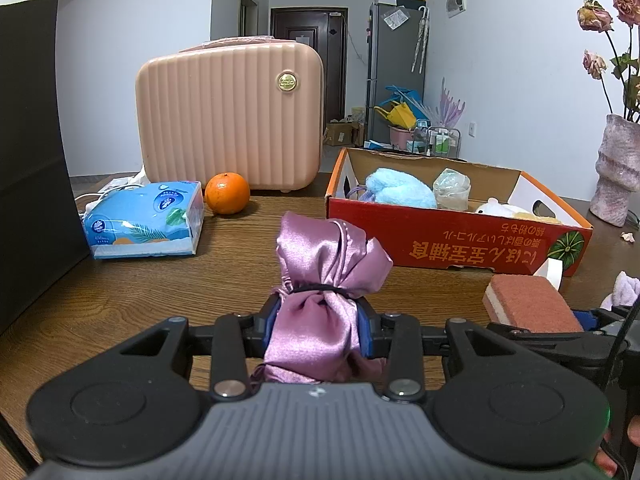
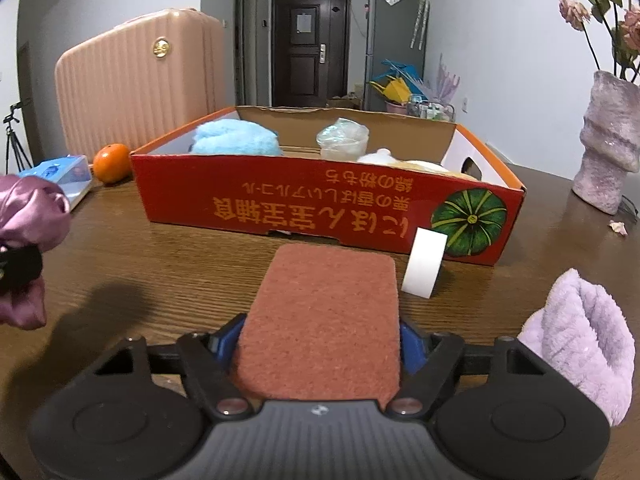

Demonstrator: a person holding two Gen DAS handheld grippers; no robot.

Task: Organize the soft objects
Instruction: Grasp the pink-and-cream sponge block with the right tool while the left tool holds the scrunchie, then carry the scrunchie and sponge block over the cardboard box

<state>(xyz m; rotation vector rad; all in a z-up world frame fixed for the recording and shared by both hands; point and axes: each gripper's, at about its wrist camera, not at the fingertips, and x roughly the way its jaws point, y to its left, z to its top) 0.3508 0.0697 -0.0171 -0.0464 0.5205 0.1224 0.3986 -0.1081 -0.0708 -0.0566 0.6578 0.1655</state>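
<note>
A: Left gripper [image 1: 322, 330]?
B: Jaws narrow, clamped on the purple satin bundle [image 1: 326, 280], blue pads pressing both sides just under its black tie band. Bundle stands upright over the wooden surface [image 1: 140, 300].

A: Right gripper [image 2: 320, 354]?
B: Jaws partway in, blue pads against both long edges of the red-brown sponge [image 2: 326, 316]. The sponge is between them; I can't tell if it rests on the surface or is lifted off it.

A: Where's the box?
B: Red cardboard box [image 2: 280, 208], open top, straight ahead of the sponge, well apart from it. Inside: blue fluffy item [image 2: 236, 138] at left, clear plastic cup [image 2: 342, 138] mid, white plush [image 2: 384, 158] toward right.

A: Loose soft stuff?
B: Lilac fluffy cloth [image 2: 580, 340] on the surface, right of the right gripper. White tape roll [image 2: 424, 262] near the box front, standing on edge.

A: Other clutter?
B: Orange [image 1: 227, 193], tissue pack [image 1: 148, 218], pink suitcase [image 1: 230, 116] behind, vase [image 1: 616, 168] far right.
</note>
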